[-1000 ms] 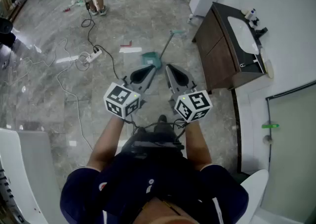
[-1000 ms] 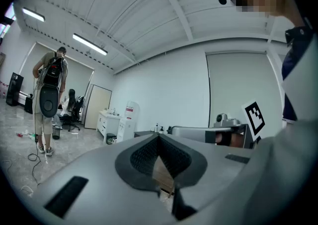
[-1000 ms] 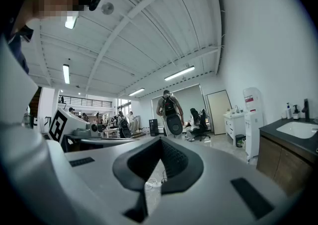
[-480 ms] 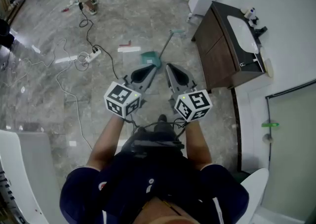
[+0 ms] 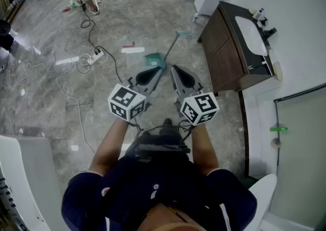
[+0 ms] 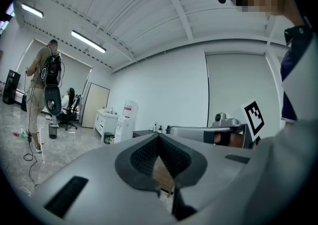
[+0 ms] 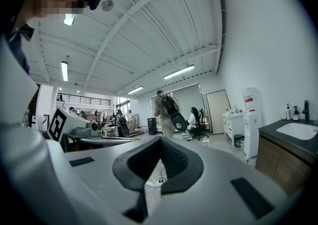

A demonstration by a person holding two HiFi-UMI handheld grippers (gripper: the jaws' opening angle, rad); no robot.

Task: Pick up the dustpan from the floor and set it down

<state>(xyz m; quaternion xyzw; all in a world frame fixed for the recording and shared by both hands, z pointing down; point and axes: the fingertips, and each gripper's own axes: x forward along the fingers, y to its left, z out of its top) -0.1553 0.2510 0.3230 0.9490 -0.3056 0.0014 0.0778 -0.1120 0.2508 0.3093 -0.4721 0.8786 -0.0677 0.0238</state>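
Head view: dustpan (image 5: 155,61) lies on the floor (image 5: 51,97) ahead; left gripper (image 5: 156,71) and right gripper (image 5: 174,69) hover level, jaws pinched together on nothing.

The dustpan (image 5: 155,61) lies on the floor (image 5: 137,10), just ahead of the left gripper (image 5: 155,71) and the right gripper (image 5: 174,68). A power strip (image 5: 95,57) lies to its left. A cabinet (image 5: 224,54) stands to its right, with a sink (image 5: 249,33) set in its top.
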